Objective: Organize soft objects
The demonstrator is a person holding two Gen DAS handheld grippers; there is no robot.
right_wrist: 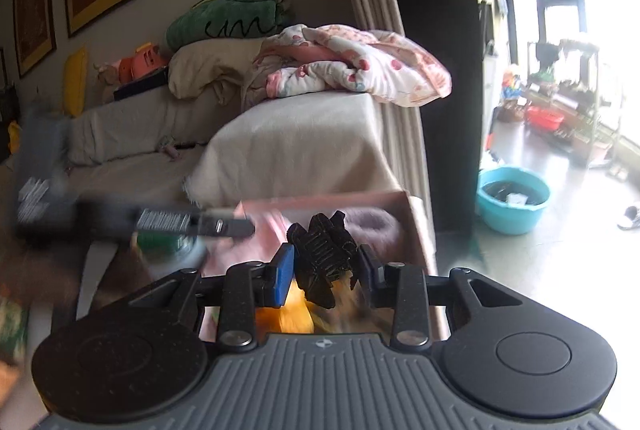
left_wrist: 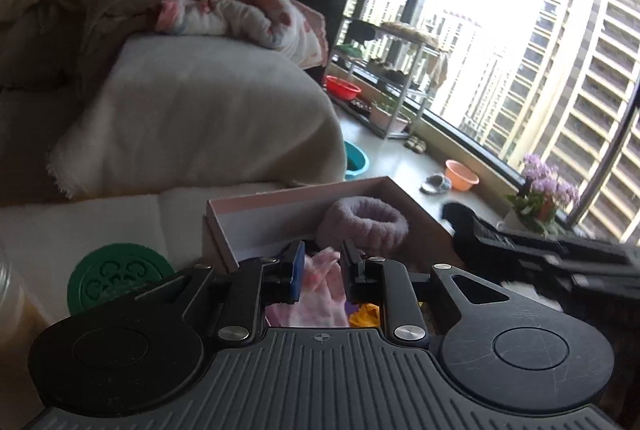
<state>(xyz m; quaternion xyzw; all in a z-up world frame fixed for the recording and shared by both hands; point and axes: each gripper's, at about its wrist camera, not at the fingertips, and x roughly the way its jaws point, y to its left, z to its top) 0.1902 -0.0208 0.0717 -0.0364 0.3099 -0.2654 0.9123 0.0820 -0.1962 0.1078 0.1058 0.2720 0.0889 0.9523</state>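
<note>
So the right gripper [right_wrist: 326, 272] is gripping a black claw hair clip [right_wrist: 325, 262], jaws clamped on it, and carrying it right over the pink box [left_wrist: 256, 207], probably to drop it in with the rest. The left gripper [left_wrist: 321, 270] is hanging over the same box with its jaws apart and nothing pinched between them. Already sitting in the box: a fuzzy mauve scrunchie [left_wrist: 364, 224], some pink fabric [left_wrist: 320, 294] and an orange bit [left_wrist: 366, 314]. A green lid [left_wrist: 116, 278] is lying just beside it.

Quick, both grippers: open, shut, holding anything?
Left gripper: open, nothing between its fingers, above pink cloth.
Right gripper: shut on black hair claw clip.
</note>
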